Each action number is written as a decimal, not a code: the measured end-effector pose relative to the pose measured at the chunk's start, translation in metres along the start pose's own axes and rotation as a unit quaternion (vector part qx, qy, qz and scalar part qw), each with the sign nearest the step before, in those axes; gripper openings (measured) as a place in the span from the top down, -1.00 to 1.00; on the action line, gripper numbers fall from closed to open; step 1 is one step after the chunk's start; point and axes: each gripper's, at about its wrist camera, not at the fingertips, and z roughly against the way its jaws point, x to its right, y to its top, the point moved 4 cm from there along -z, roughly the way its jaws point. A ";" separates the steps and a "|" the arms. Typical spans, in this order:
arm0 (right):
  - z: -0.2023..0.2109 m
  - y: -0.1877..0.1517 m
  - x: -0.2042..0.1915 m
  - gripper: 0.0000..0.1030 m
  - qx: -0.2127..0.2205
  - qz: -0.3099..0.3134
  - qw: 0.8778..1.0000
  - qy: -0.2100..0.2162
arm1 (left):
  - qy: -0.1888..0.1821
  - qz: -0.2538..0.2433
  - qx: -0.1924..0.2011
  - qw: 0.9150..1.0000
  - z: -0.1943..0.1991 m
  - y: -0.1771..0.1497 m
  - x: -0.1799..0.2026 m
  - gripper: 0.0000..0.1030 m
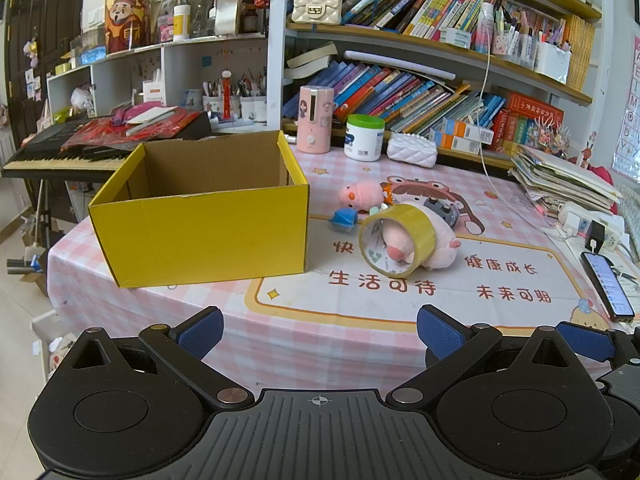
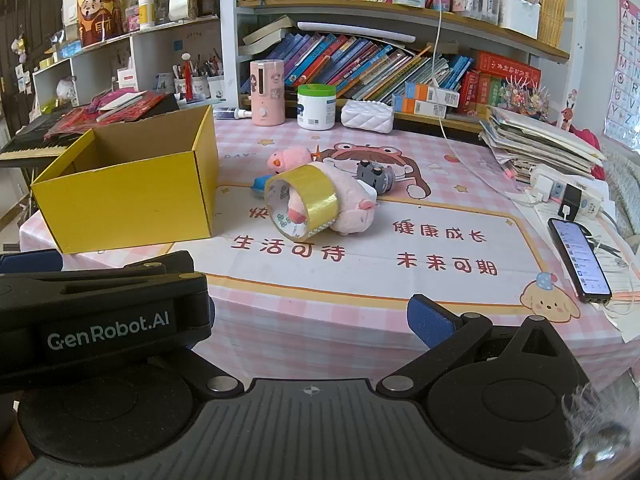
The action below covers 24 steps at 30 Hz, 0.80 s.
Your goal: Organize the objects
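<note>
We find the tape roll lying tilted near the middle of the table, ringed over the snout of a pink plush pig, with a second pink plush, a small blue item and a grey toy crowded just behind it. The yellow box stands open to the left, apparently empty (its floor is hidden from both views). Both the left gripper and the right gripper hang near the table's near edge, spread wide and carrying nothing. We judge the first pick should be the tape: lift it clear of the pig before closing on anything else, lest the two drag together. The phone at the right edge warrants a wide berth.
</note>
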 end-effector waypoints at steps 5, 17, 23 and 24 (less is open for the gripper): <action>0.000 0.000 0.000 -1.00 0.000 0.000 1.000 0.000 | 0.000 0.000 0.000 1.000 0.000 0.000 0.000 -1.00; 0.002 0.000 0.000 -1.00 0.001 0.000 1.000 -0.001 | 0.000 0.000 0.001 1.000 0.001 0.001 0.000 -1.00; 0.002 0.001 0.001 -1.00 0.002 0.000 1.000 -0.001 | 0.000 0.000 0.003 1.000 0.003 0.001 0.001 -1.00; 0.002 0.001 0.001 -1.00 0.002 0.000 1.000 -0.001 | -0.001 0.000 0.003 1.000 0.003 0.002 0.002 -1.00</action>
